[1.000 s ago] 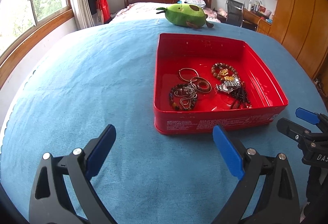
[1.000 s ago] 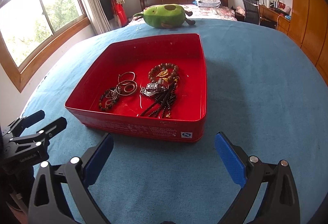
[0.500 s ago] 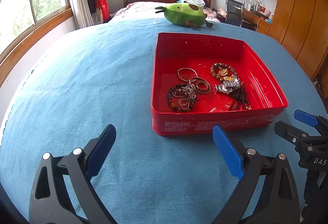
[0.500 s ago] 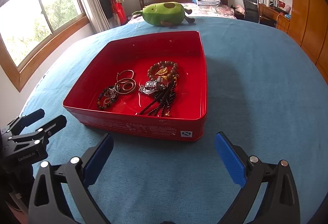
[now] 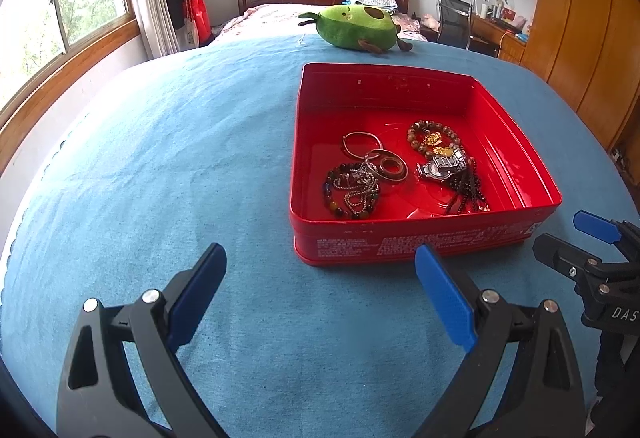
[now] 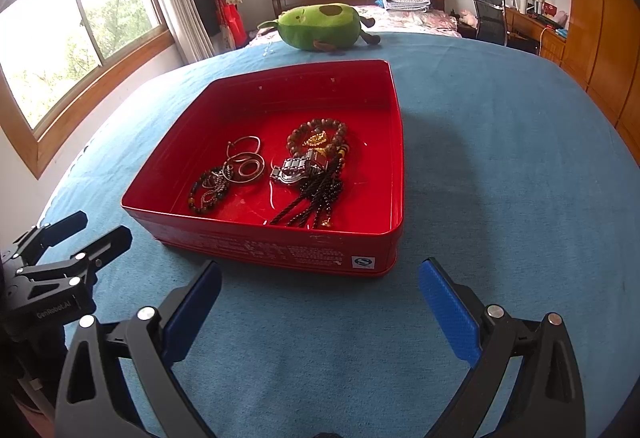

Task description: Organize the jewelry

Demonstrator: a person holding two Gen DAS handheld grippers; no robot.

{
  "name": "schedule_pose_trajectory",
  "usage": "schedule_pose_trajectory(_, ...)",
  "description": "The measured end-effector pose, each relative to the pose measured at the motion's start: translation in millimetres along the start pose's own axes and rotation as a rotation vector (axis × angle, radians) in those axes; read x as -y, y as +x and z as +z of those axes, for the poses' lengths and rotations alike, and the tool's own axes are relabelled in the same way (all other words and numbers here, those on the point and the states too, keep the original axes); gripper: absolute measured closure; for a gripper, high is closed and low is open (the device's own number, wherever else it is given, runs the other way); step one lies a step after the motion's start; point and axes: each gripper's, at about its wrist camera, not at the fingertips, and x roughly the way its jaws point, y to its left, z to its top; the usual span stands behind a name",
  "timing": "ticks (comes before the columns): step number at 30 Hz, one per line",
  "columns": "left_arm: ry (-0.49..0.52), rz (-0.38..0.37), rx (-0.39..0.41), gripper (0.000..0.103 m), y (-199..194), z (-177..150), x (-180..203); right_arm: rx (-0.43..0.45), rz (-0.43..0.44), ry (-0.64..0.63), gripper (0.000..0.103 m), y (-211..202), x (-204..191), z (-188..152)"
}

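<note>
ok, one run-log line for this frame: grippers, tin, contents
left gripper: open, empty | right gripper: open, empty | red tin: on blue cloth, ahead of both | jewelry: piled inside tin, untouched

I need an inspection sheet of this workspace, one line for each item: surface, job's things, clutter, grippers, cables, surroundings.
Surface: blue cloth covers the table, lightly wrinkled.
Job's things: red tin, open, holds all the jewelry: silver rings, silver chain on a dark bead bracelet, brown bead bracelet with gold pieces, silver watch, black bead strands. Pieces overlap.
Clutter: green avocado plush beyond the tin.
Grippers: left gripper and right gripper both open, empty, short of the tin's near wall.
Cables: none on the table; one hangs on the far wall.
Surroundings: bed, windows, coat rack, desk, chair, wooden wardrobe.
</note>
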Motion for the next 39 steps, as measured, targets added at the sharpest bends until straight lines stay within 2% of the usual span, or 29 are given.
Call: schedule_pose_trajectory(39, 0.005, -0.006, -0.018, 0.008, 4.1, -0.2, 0.6, -0.007, -0.006, -0.003, 0.004, 3.1, 0.6, -1.4)
